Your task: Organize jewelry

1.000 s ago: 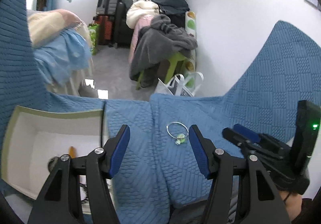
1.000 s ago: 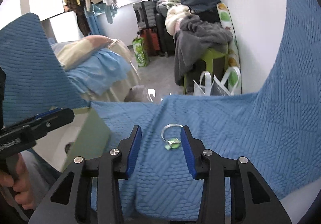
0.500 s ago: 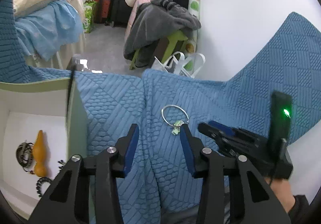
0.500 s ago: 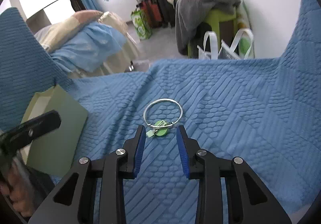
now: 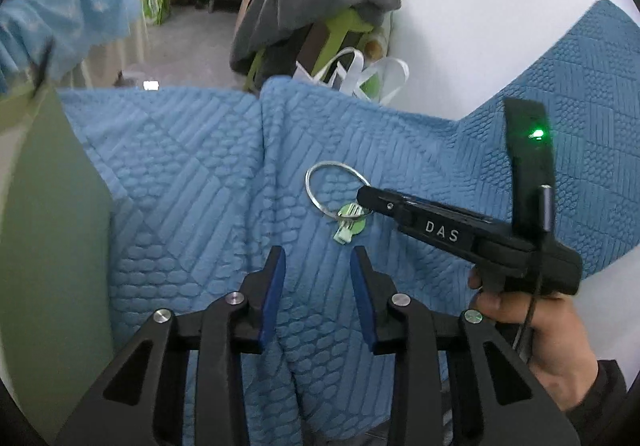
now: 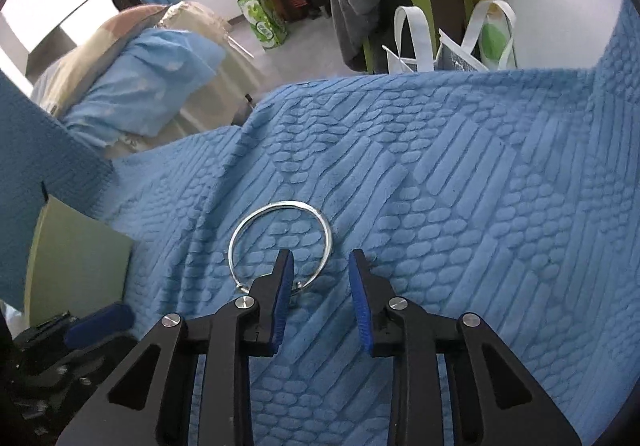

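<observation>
Since the earlier frames the right tool (image 6: pixel 318 278) has closed in on the silver bangle (image 6: pixel 280 242), its narrowly parted jaws now straddling the near rim, low at frame centre. The bangle lies flat on the blue quilted bedspread (image 6: pixel 460 186), its green tag (image 5: pixel 350 224) hidden under the tool in the right wrist view (it shows plainly from the left). To grip well, lower until both pads flank the thin wire, then pinch squarely so it cannot skate on the fabric. The left tool (image 5: pixel 318 286) hangs nearby, narrowly parted, empty. The green-walled box (image 6: pixel 76 266) at lower left is probably the destination; nothing blocks the way.
</observation>
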A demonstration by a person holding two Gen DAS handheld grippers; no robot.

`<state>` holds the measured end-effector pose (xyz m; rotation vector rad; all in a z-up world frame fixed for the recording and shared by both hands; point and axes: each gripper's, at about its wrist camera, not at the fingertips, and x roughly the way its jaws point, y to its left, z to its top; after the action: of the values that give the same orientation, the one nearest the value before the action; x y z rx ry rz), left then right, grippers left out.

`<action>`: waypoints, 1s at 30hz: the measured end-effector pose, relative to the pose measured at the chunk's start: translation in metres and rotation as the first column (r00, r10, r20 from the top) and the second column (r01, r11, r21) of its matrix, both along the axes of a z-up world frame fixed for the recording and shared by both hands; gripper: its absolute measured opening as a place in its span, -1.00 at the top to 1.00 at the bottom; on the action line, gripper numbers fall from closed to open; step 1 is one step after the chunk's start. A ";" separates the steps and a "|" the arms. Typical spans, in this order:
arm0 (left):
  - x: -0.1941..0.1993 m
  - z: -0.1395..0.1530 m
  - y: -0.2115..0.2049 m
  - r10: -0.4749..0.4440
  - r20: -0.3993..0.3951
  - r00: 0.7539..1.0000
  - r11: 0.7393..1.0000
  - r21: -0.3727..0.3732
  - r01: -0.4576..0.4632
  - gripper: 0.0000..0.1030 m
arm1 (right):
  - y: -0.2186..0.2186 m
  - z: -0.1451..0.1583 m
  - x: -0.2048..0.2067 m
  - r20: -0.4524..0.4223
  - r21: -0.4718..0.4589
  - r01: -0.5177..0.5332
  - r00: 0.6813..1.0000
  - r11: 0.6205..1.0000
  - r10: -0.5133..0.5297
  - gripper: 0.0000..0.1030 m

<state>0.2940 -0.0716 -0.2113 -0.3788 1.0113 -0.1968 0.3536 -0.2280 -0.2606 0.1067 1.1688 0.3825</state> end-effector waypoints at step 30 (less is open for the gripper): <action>0.045 -0.031 -0.057 -0.162 -0.008 0.987 0.986 0.025 0.162 0.33 | -0.051 0.013 0.005 0.071 0.014 0.088 0.993 0.996 -0.089 0.95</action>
<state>0.3389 -0.1282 -0.2424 -0.2735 1.0506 -0.3288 0.3587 -0.2790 -0.2477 0.1527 1.0873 0.3117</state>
